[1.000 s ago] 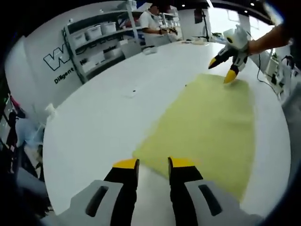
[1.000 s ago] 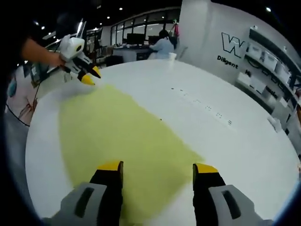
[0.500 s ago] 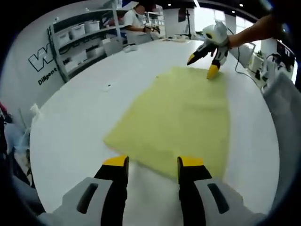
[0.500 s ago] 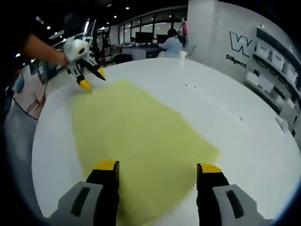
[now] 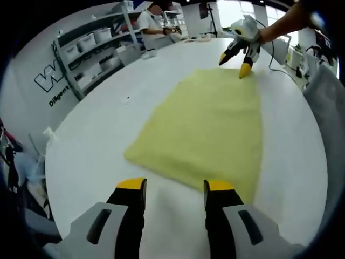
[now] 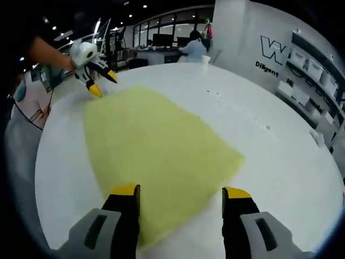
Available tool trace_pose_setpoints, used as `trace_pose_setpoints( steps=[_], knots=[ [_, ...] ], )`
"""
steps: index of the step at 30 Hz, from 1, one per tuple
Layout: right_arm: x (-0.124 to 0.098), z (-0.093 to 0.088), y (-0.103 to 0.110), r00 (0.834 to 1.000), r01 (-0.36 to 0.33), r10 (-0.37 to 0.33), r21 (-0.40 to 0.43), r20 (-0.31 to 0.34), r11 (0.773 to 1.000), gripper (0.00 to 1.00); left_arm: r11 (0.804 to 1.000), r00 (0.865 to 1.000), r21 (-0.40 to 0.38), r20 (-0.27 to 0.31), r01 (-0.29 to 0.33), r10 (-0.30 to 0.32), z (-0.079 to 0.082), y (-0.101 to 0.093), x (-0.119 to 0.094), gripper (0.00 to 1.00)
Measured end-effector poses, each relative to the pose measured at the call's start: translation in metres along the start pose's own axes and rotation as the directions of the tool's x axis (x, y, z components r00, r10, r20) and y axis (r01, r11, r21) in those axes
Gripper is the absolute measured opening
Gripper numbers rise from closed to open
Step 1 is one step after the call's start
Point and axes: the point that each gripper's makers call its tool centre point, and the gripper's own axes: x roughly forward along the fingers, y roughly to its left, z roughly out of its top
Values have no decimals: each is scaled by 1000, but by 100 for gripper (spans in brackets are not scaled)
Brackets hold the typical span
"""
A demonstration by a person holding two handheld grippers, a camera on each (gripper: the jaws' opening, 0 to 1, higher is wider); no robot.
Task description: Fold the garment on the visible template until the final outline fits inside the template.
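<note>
A broad white round bench [image 5: 97,135] carried everything. A pale yellow garment [image 5: 210,127] lay flat and spread on it, roughly rectangular, nearer the person's side than the shelving side; no separate template outline could be made out under or around it. Grey shelving [image 5: 94,51] with white bins stood along a wall bearing dark lettering, beyond the bench's far edge, and a person in white [image 5: 151,21] sat at a counter behind it. In the left gripper view, the left gripper [image 5: 170,189] hung over bare bench just short of the garment's near edge, jaws moderately apart with nothing between them, yellow tips [image 5: 131,185] clear of the cloth. In the right gripper view, the right gripper [image 6: 180,193] stood at the opposite end of the garment, jaws wide and empty, the left-hand tip over the cloth's near corner, the other over bare bench; contact with the cloth could not be told. Small dark marks [image 6: 237,108] dotted the bench in a line beside the garment.
</note>
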Motion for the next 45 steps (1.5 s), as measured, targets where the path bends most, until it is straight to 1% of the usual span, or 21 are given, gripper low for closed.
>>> trace_pose_setpoints(
  steps=[2,3,4,8,11,13,15,16,17,19,21,23,26,30,33,36,38,39,41,43,45],
  knots=[
    [-2,0,5,1000,-6,6,3,7,1000,59,1000,1000,-29,24,7,-6,7,-6,-1,46],
    [-3,0,8,1000,-11,11,5,9,1000,59,999,999,-43,37,21,-19,10,-12,-2,47],
    [-4,0,13,1000,-19,19,3,12,1000,59,999,999,-40,41,26,-25,11,-17,-2,48],
    [-6,-3,22,999,-32,32,-12,12,999,59,1000,1000,-2,11,26,-26,3,-30,-1,47],
    [-8,-2,25,999,-38,38,-14,12,999,59,1000,1000,-7,5,23,-23,1,-31,-2,46],
    [-11,4,28,998,-42,43,-25,38,999,57,1000,1000,-16,0,22,-22,1,-33,-4,46],
    [-10,5,30,998,-49,50,-32,37,998,56,999,999,-15,22,47,-46,6,-41,-7,46],
    [-10,5,32,998,-51,53,-46,40,998,55,997,997,-28,50,69,-67,11,-46,-7,47],
    [-9,4,32,998,-55,57,-50,40,997,54,996,996,-39,58,76,-73,13,-48,-7,47],
    [-7,2,34,997,-67,68,-48,32,997,50,996,996,-36,51,80,-78,13,-52,-7,46],
    [-8,0,40,996,-82,83,-66,22,994,47,995,994,-28,53,93,-91,14,-58,-6,45],
    [-8,-5,44,996,-95,94,-92,-5,991,45,994,993,-16,57,104,-103,16,-64,-5,45],
    [-6,-9,50,993,-116,115,-98,-16,988,43,992,990,0,64,130,-129,17,-74,-4,44],
    [-3,-15,55,992,-123,120,-103,-32,987,42,988,987,11,32,156,-156,8,-85,1,41],
    [0,-19,56,993,-118,115,-86,-38,989,41,988,988,10,5,154,-154,2,-88,5,39],
    [2,-21,56,994,-110,108,-77,-37,991,40,991,991,28,-23,130,-129,-4,-83,8,36],
    [3,-20,54,994,-106,105,-50,-32,993,40,991,991,-4,-22,132,-132,-4,-82,10,37],
    [3,-21,54,994,-108,106,-51,-31,993,40,990,991,-33,-23,134,-135,-4,-82,11,37],
    [3,-20,54,994,-111,110,-53,-30,992,40,991,992,-28,-17,128,-129,-3,-78,12,38],
    [4,-20,53,993,-111,109,-51,-33,993,40,991,993,-64,-15,119,-120,-2,-73,15,39],
    [5,-19,50,994,-104,103,-48,-38,993,41,991,993,-71,-13,114,-115,-1,-70,16,41]
  ],
)
